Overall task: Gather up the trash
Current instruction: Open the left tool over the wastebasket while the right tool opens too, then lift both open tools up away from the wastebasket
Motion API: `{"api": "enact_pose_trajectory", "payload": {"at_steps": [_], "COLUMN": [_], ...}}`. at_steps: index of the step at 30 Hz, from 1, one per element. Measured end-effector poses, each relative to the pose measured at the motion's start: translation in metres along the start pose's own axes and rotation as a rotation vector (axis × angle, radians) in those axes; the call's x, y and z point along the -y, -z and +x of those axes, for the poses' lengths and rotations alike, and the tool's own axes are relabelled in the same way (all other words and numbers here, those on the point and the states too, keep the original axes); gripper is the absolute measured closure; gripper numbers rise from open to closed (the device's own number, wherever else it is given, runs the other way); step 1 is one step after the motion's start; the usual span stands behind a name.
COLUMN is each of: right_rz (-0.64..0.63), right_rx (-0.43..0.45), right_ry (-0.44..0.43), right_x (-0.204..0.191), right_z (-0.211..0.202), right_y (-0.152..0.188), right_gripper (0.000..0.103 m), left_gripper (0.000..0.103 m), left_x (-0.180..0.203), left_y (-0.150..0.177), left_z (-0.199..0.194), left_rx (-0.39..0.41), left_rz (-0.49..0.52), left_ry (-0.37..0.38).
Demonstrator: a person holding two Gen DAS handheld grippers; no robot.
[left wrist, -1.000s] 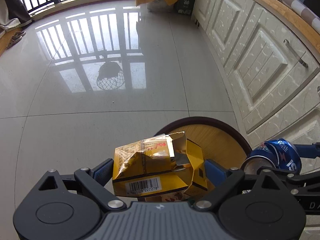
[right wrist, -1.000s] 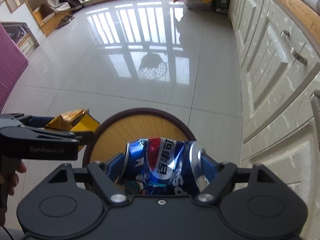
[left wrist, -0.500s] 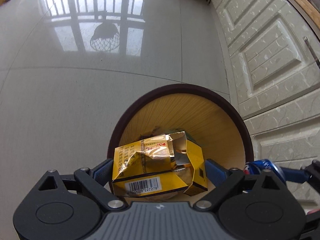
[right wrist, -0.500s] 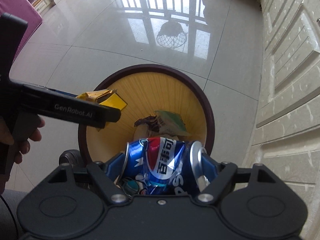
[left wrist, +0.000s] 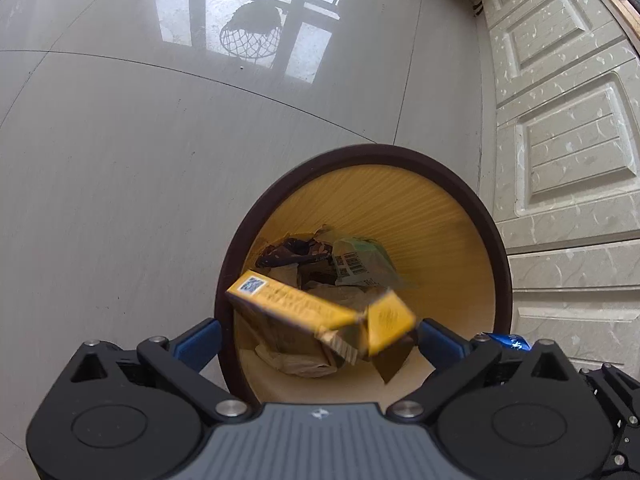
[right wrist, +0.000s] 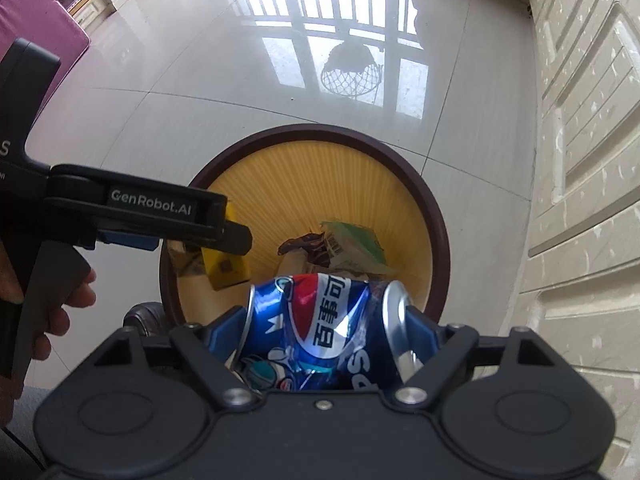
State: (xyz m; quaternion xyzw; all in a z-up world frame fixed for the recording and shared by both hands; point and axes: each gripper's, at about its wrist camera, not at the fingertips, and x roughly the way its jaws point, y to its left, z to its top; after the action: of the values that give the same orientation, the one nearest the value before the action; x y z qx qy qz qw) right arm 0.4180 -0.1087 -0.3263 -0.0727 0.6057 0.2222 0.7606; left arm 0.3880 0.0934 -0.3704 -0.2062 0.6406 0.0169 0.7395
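A round bin (left wrist: 360, 152) with a dark rim and a yellow ribbed inside stands on the floor below both grippers. My left gripper (left wrist: 318, 340) points down into it and its jaws are opening. The yellow carton (left wrist: 320, 316) lies blurred and tilted between the blue pads, loose from them. From the right wrist view this carton (right wrist: 224, 270) hangs under the left gripper's fingers (right wrist: 180, 216). My right gripper (right wrist: 324, 322) holds a crushed blue cola can (right wrist: 320, 304) over the bin's near edge; its jaws are starting to open, and the pads still touch the can.
Crumpled wrappers (left wrist: 356, 260) lie at the bottom of the bin. White panelled cabinet doors (left wrist: 568, 152) run along the right. Glossy tiled floor (left wrist: 160, 140) spreads left and ahead. A hand (right wrist: 60, 312) grips the left gripper's handle. A purple block (right wrist: 36, 40) is far left.
Both grippers have sunk and tipped down over the bin. The left jaws have spread, and the yellow carton has turned and slipped free. The can stays between the right pads.
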Motion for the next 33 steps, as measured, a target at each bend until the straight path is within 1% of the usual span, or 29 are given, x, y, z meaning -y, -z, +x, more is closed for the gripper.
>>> {"api": "enact_pose_trajectory", "payload": {"at_steps": [3, 5, 7, 11, 15, 18, 21, 25, 30, 33], "right_rz": [0.009, 0.005, -0.003, -0.014, -0.029, -0.033, -0.041, -0.033, -0.033, -0.015], "right_rx": [-0.019, -0.030, -0.026, -0.026, -0.035, -0.037, -0.033, -0.030, -0.025, -0.014], "right_ry": [0.013, 0.022, 0.027, 0.022, 0.036, 0.040, 0.048, 0.046, 0.058, 0.068], "right_x": [0.003, 0.003, 0.002, 0.001, 0.001, 0.001, -0.001, 0.000, -0.002, -0.002], "right_z": [0.007, 0.010, 0.010, 0.009, 0.011, 0.011, 0.008, 0.005, 0.000, -0.006], "right_y": [0.001, 0.002, 0.003, 0.005, 0.006, 0.006, 0.006, 0.007, 0.010, 0.012], "right_gripper": [0.015, 0.009, 0.006, 0.006, 0.006, 0.006, 0.006, 0.005, 0.004, 0.002], "left_gripper": [0.000, 0.000, 0.000, 0.000, 0.000, 0.000, 0.000, 0.000, 0.000, 0.000], "left_x": [0.002, 0.002, 0.003, 0.010, 0.018, 0.023, 0.025, 0.022, 0.010, 0.006], "left_y": [-0.001, -0.001, -0.001, 0.000, 0.001, 0.003, 0.005, 0.007, 0.011, 0.017], "left_z": [-0.002, -0.003, -0.004, -0.006, -0.010, -0.014, -0.020, -0.024, -0.027, -0.035], "left_rx": [0.007, 0.009, 0.007, 0.014, 0.037, 0.059, 0.086, 0.095, 0.081, 0.087], "left_rz": [0.011, 0.019, 0.027, 0.072, 0.137, 0.195, 0.231, 0.251, 0.235, 0.238], "left_ry": [-0.003, 0.000, 0.003, -0.005, -0.027, -0.055, -0.080, -0.101, -0.130, -0.142]}}
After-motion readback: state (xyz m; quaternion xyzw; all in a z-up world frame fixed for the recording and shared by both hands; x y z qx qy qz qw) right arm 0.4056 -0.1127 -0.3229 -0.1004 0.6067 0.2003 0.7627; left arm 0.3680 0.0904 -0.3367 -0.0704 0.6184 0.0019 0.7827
